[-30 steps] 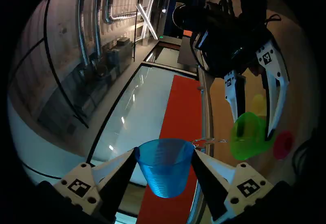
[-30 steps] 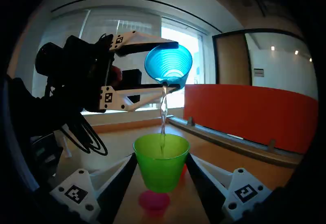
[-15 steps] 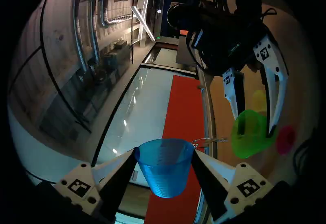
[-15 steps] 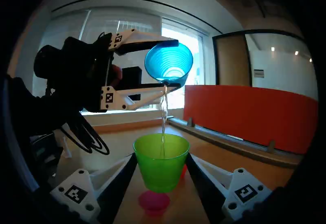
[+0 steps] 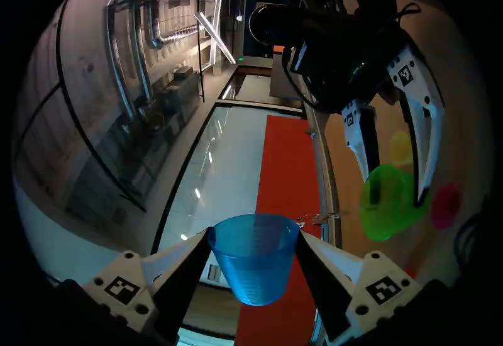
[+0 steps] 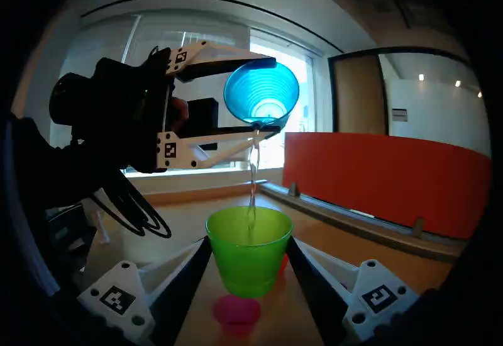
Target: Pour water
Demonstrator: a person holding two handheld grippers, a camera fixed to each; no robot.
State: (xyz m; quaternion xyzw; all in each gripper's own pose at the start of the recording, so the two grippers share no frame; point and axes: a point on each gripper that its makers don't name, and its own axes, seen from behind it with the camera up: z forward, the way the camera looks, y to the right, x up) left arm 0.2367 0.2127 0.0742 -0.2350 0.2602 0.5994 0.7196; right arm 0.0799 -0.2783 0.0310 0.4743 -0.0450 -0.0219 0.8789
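Pouring, left gripper [image 5: 253, 238] clamps blue cup [image 5: 254, 270]; right gripper [image 6: 249, 243] clamps green cup [image 6: 249, 263], fill unclear.

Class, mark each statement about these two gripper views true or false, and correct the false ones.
1. The left gripper holds the blue cup tilted. True.
2. The green cup is upside down. False: it is upright, mouth up, between the right gripper's fingers.
3. Water runs from the blue cup into the green cup. True.
4. The pink round thing sits inside the green cup. False: it lies on the table, outside the cup.
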